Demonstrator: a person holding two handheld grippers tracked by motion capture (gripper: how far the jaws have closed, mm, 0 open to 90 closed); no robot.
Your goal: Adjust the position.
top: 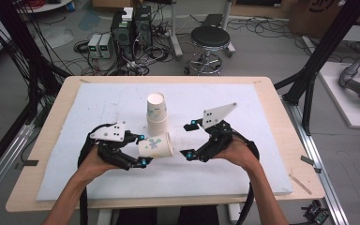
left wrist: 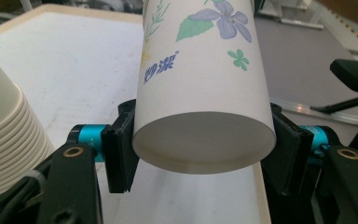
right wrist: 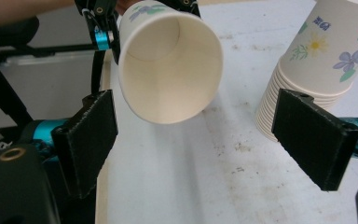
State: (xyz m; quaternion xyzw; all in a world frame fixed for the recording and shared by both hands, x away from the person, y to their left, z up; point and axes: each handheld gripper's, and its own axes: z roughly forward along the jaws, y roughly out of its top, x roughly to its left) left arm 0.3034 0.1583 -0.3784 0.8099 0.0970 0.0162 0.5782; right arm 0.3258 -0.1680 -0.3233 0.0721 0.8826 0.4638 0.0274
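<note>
Single paper cup (top: 156, 146) is clamped at its base end by the left gripper (top: 142, 150); both pads are seen pressed against the cup wall (left wrist: 200, 88) in the left gripper view. Cup is held on its side, mouth turned toward the right gripper (top: 190, 139), flower print on the upper face. It is located just in front of the cup stack (top: 157, 113), on the person's side of it, close to the stack's bottom but not seen touching it. Whether the cup is resting on the white mat (top: 75, 154) or held slightly above it cannot be told.

Right gripper is held wide open, nothing between its pads (right wrist: 89, 140). It is positioned to the right of the stack, jaws pointed at the cup mouth (right wrist: 170, 65), a visible gap left between pads and rim. In the right gripper view the stack (right wrist: 307, 70) is seen behind the far pad, the held cup between and beyond the two pads.

Stack is standing mouth-down near the centre of the mat, many rims nested at the bottom. Each gripper is held by one hand: left hand (top: 93, 161), right hand (top: 236, 152).
</note>
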